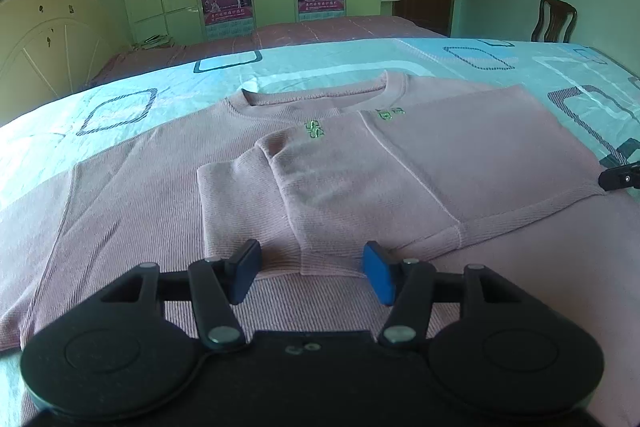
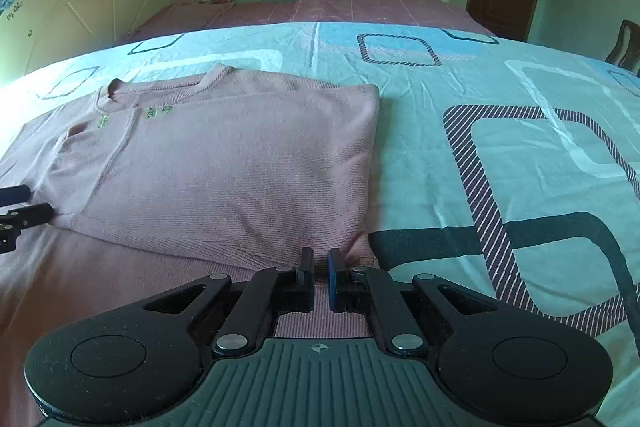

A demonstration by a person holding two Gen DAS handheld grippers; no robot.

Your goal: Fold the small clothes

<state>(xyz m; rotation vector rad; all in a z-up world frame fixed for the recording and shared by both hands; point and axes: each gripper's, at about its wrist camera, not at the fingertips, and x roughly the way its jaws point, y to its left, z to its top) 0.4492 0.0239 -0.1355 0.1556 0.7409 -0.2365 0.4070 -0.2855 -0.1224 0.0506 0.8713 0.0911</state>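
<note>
Pink knit sweater [image 1: 328,167] lies part-folded on the bedsheet [image 2: 500,87], right gripper [image 2: 320,277] pinched on its near-right hem for lifting, left gripper [image 1: 310,271] gaping over the folded sleeve.

Pink ribbed sweater [image 1: 168,187], green chest embroidery, flat on the bed, one side and sleeve folded inward

A: What colour is the sweater [image 1: 360,163]?
B: Pink, with little green marks.
A: And the bed sheet [image 2: 500,99]?
B: Light blue, with dark and white squares.
</note>
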